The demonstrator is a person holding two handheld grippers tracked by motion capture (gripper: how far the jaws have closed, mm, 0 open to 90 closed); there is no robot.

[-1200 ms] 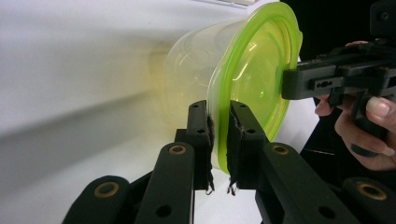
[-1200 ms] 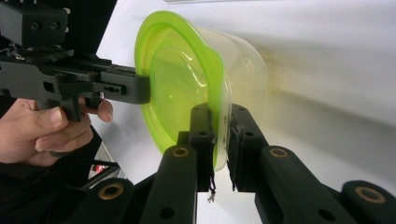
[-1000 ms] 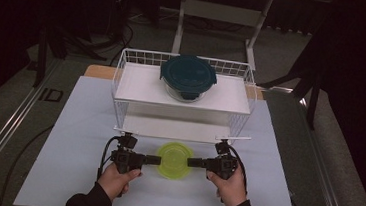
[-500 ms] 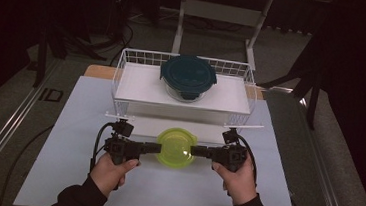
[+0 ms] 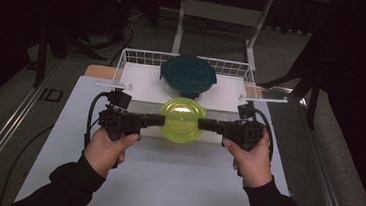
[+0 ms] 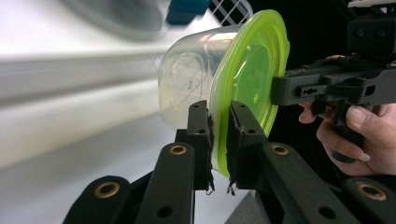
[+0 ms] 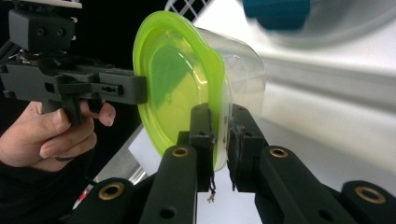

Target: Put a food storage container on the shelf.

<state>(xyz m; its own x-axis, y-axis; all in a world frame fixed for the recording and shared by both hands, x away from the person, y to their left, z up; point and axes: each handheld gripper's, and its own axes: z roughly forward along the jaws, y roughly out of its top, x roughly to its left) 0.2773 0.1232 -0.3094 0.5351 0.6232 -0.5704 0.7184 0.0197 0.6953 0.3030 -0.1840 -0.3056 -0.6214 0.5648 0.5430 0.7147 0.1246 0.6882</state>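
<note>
A clear round container with a lime-green lid (image 5: pixel 182 119) hangs in the air above the white table, held from both sides. My left gripper (image 5: pixel 162 121) is shut on the lid's left rim. My right gripper (image 5: pixel 201 124) is shut on its right rim. In the left gripper view the black jaws pinch the green lid (image 6: pixel 243 88) at my left gripper (image 6: pixel 219 140), and the other gripper shows beyond. From the right gripper view my right gripper (image 7: pixel 220 140) clamps the lid's edge (image 7: pixel 173 79) the same way.
Behind the held container stands a white wire basket (image 5: pixel 129 58). In it sits a round container with a dark teal lid (image 5: pixel 188 73). The white table top (image 5: pixel 164 181) spreads below my hands, with dark floor and a metal stand beyond.
Both hands have lifted the green-lidded container straight up off the table. It now hangs in front of the basket's near edge. Both grips stay the same.
</note>
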